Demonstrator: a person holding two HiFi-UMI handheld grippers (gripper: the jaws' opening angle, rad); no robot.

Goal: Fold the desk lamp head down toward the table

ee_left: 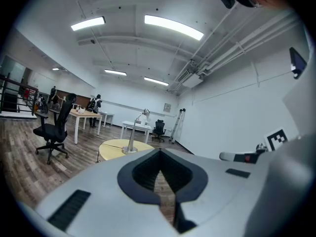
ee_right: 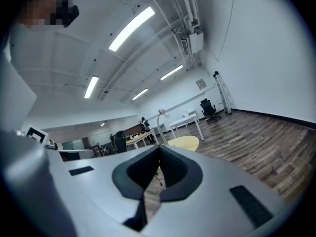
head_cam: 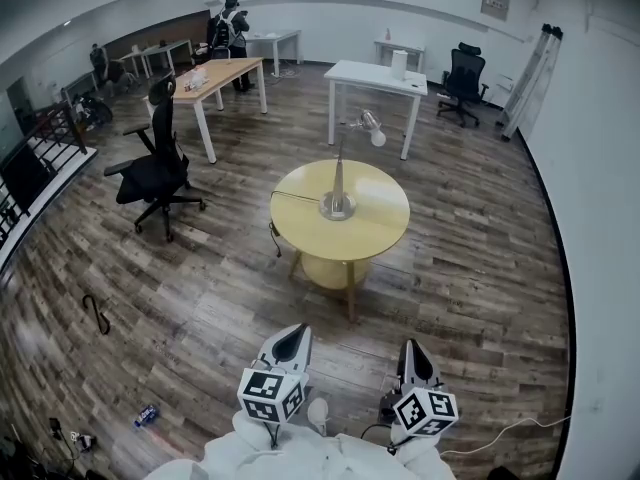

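Two grippers, left (head_cam: 289, 345) and right (head_cam: 416, 356), sit at lower centre of the head view, both clenched on nothing and well apart from the work. One desk lamp (head_cam: 338, 180) stands mid-frame on a round yellow table (head_cam: 385, 236), its head (head_cam: 373, 129) raised to the upper right; it is probably light, slick metal and stiff at the joint, best taken at the head with the base steadied. Around it are a black cord (head_cam: 292, 196) trailing left, an office chair (head_cam: 158, 173) at left and a white desk (head_cam: 375, 74) behind, none judged to bar the approach.

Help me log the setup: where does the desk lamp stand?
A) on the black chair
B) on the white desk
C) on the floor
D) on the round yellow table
D: the desk lamp stands with its base on the round yellow table.
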